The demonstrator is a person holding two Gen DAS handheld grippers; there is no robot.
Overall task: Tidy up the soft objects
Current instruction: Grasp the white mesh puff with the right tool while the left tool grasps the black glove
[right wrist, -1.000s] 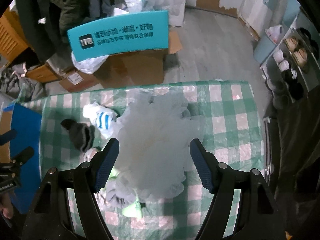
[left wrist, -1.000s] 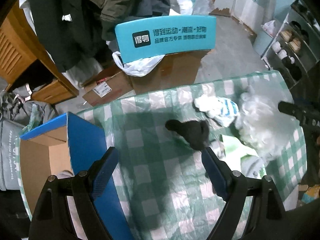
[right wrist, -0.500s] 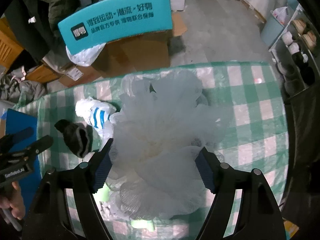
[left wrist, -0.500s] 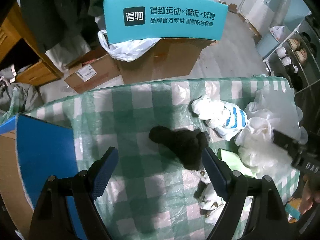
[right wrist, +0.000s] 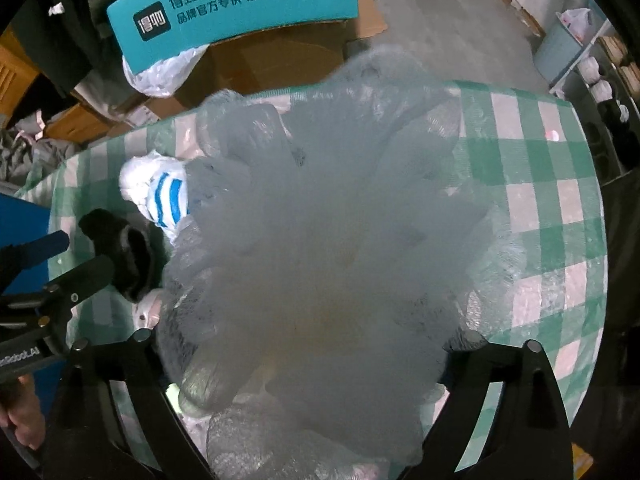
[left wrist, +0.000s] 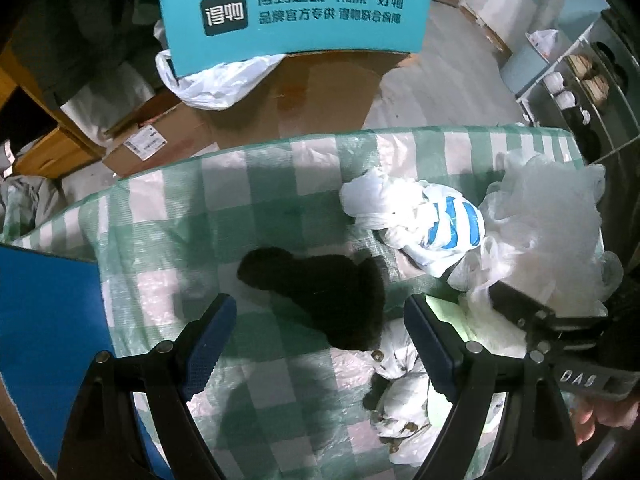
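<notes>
Both claws down over the pile on the green-checked cloth (left wrist: 280,168)

Our left gripper (left wrist: 320,316) hangs spread wide, empty, its blue pads either side of the black knit hat (left wrist: 320,292) lying mid-cloth. Just right of the hat sits the white bag with blue stripes (left wrist: 432,224), and beyond that the white mesh puff (right wrist: 328,248). Our right gripper (right wrist: 304,364) straddles the puff, jaws opening, fingertips buried in mesh, nothing clamped. Left of the hat stands the blue box (left wrist: 44,312).
</notes>
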